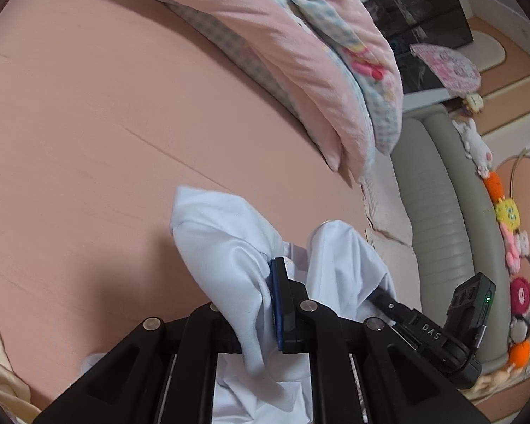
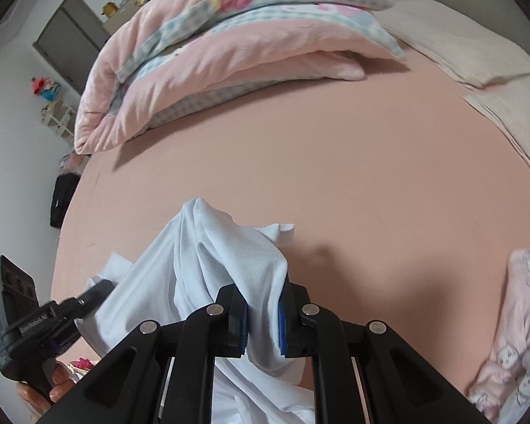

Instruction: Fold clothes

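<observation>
A: Item one, left hand-held gripper (image 1: 265, 304)?
B: Clamped on a fold of the white garment (image 1: 226, 247). One blue-padded finger shows; the other is buried under cloth.

A: Item two, right hand-held gripper (image 2: 261, 321)?
B: Clamped on another fold of the same white garment (image 2: 208, 261), cloth pinched between both blue pads (image 2: 282, 321). In the left wrist view it (image 1: 381, 295) enters from the right, its tip hidden in the cloth.

A: Garment location?
B: Bunched between the two grippers, near edge of the bed (image 2: 335, 176), over the pink sheet.

A: Surroundings?
B: Folded pink quilt (image 2: 229, 46) at the far side; pink printed clothing (image 2: 512, 335) near right; plush toys (image 1: 508, 212) along the grey headboard (image 1: 441, 212).
</observation>
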